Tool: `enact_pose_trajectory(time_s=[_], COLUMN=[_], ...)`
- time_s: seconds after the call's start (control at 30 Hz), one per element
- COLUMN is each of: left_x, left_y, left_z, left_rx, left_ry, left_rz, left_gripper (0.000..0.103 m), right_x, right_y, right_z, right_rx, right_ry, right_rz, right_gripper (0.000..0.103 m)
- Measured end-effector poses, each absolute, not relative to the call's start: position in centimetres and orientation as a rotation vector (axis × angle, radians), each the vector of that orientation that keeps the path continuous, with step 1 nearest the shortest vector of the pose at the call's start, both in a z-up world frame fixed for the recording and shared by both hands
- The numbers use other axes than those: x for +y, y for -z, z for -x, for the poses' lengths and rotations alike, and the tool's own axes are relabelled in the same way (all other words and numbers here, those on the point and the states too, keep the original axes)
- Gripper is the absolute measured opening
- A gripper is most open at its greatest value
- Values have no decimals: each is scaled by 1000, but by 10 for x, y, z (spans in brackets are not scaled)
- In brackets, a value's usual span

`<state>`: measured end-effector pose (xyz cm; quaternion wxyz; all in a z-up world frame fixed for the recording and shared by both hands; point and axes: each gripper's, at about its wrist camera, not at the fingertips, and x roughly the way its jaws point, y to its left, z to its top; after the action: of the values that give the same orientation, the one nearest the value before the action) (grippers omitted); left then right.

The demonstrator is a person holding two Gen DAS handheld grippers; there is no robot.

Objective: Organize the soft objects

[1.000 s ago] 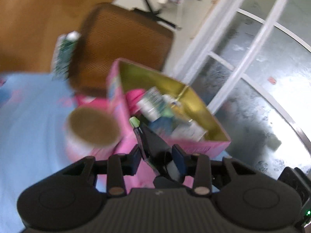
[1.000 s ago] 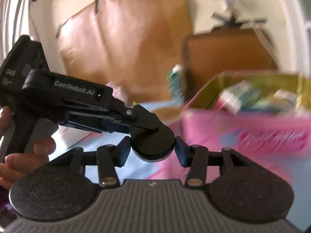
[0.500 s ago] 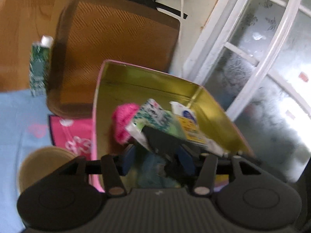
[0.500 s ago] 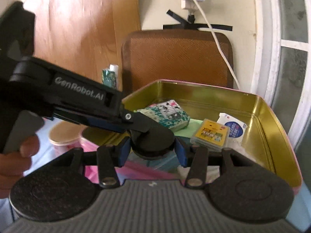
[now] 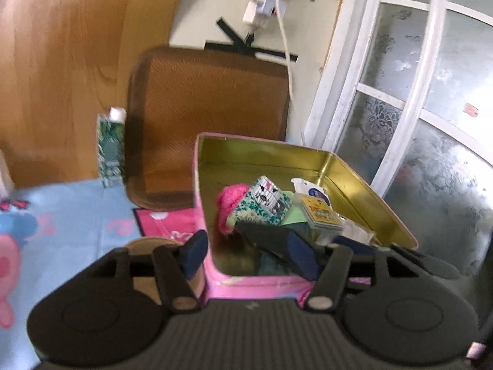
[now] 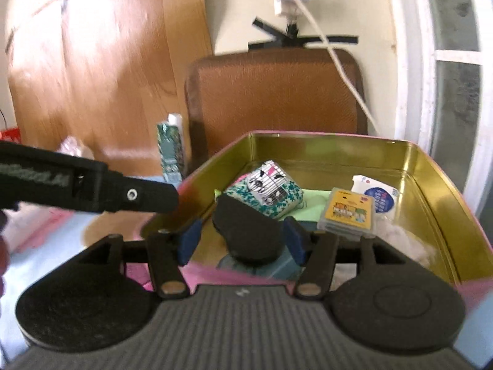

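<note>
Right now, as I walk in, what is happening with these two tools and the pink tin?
A person holds both grippers over the open pink tin. The jaws of the left gripper and the right gripper are opening, and a flat black pad lies between them inside the tin, not clamped. A patterned pouch, a pink knitted piece and a yellow packet already lie in the tin.

An open tin [image 6: 437,191] stands on the counter [image 5: 61,215], in front of a cushion [image 6: 277,92] propped against the wall. Inside it a patterned pouch [image 6: 268,191] lies toward the left, a flat card pack [image 6: 349,212] to its right, and a paper packet [image 6: 379,194] behind that pack. A carton [image 5: 110,151] stands left of the cushion. A round lid [image 5: 148,243] lies just left of the tin.
</note>
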<state>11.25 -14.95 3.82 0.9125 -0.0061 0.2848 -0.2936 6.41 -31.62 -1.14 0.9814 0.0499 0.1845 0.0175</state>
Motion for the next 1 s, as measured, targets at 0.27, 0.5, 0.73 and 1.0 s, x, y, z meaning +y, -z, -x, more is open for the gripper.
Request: enact_pose_trajectory(time_s=[0.27,0.5,0.73,1.0], left_x=[-130,-119,-111,-108], left_y=[-43,-38,-37,-34], left_z=[-57,-18,4,1], left_rx=[505,451,442,466], left_ry=[577,517,483,417], left_rz=[-75,-121,-155,-168], left_gripper=[91,103,103,103], right_x=[-327,-330,-316,-311], right_y=[15,21,24,29], right_z=[16,37,40,39], right_rx=[300,325,324,349], right_ry=[62,118,116,100], right_rz=[-338,-476,-500,-511], right_gripper=[71,71,72,73])
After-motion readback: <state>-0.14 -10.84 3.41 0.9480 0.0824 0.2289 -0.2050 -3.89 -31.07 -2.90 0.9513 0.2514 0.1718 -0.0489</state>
